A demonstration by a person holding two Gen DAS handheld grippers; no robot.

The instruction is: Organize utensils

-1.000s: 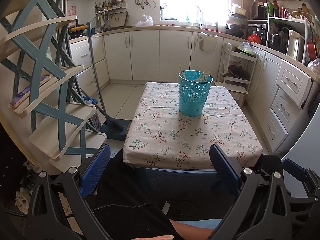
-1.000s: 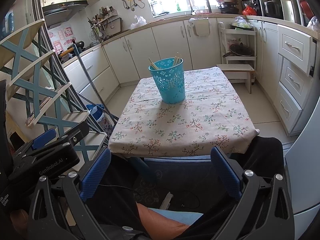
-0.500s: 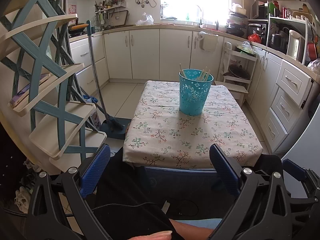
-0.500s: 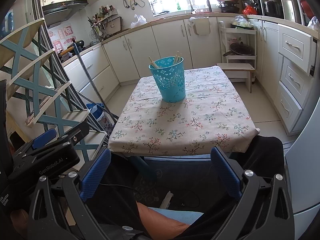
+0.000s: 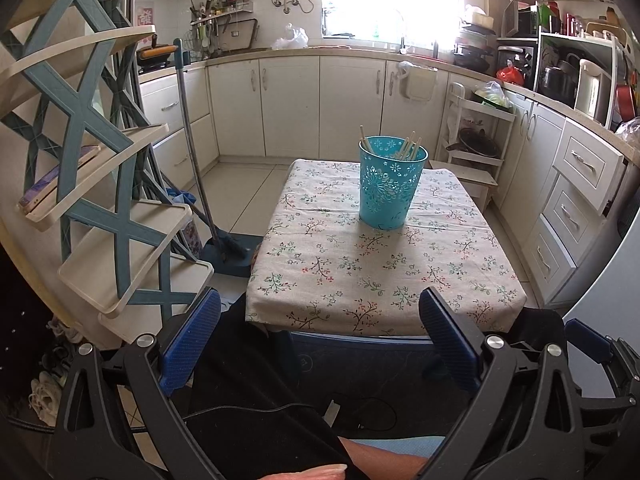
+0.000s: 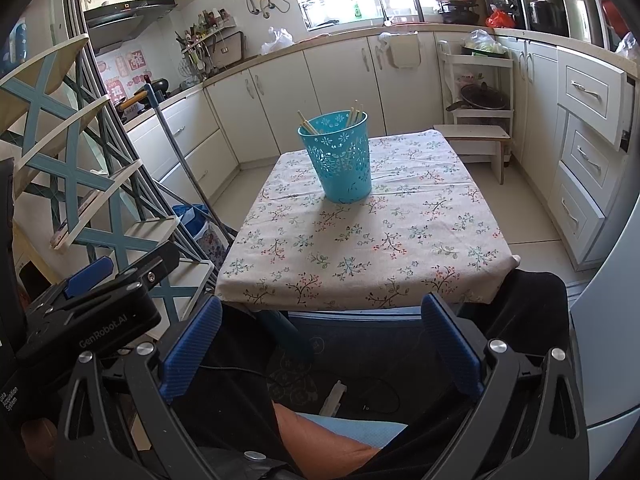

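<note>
A turquoise perforated holder [image 5: 389,189] stands upright on the floral-cloth table [image 5: 384,276], toward its far side; it also shows in the right wrist view [image 6: 341,157]. Several wooden chopsticks [image 5: 409,148] stick out of it, also seen in the right wrist view [image 6: 353,115]. My left gripper [image 5: 320,334] is open and empty, held low before the table's near edge. My right gripper [image 6: 320,338] is open and empty, also short of the near edge. The left gripper's body [image 6: 92,304] shows at the left of the right wrist view.
A blue-and-cream shelf rack [image 5: 92,168] stands close on the left. A broom and dustpan [image 5: 216,240] lean beside the table. White cabinets and drawers [image 5: 576,208] line the back and right. A small white step stool [image 6: 476,136] stands behind the table. The person's legs are below the grippers.
Both views have drifted very slightly; the holder and chopsticks have not moved. Both grippers stay open and empty.
</note>
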